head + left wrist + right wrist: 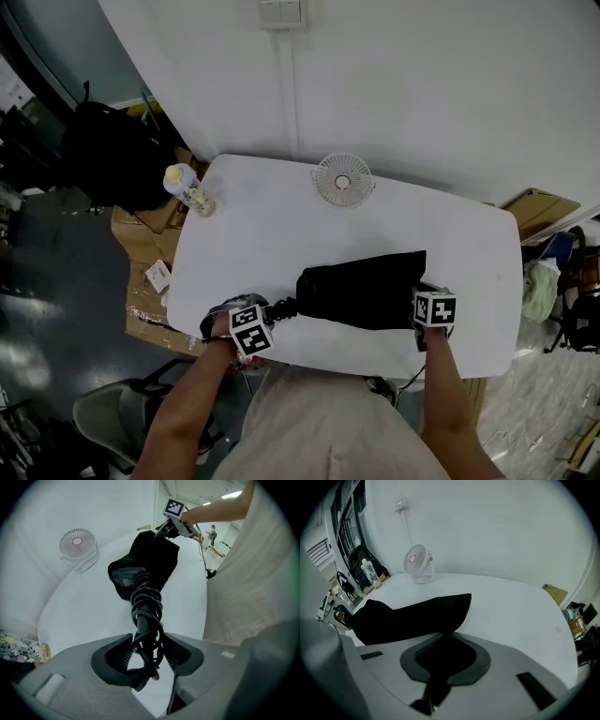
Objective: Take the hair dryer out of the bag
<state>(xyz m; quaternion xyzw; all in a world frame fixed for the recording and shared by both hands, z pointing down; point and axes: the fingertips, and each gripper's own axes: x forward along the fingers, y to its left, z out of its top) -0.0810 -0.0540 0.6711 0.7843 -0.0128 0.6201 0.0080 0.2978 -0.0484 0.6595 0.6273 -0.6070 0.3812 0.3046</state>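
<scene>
Nearest are the person's two forearms, each ending in a gripper at the near edge of the white table [281,225]. The left gripper [146,649] has its jaws pinching the handle of the one hair dryer [138,597], which has its black cord wound round it in loops. That handle sticks out of the left end of the one black bag [361,291]. The dryer's head sits at the bag's open mouth, partly under the cloth. The bag lies flat across the near middle of the table, running left to right. At its right end the right gripper [443,656] has its jaws pressed together on a fold of the black cloth.

Farther off, one small white fan [342,178] stands at the far edge near the wall. One bottle [187,189] with a yellow cap stands at the far left corner.
</scene>
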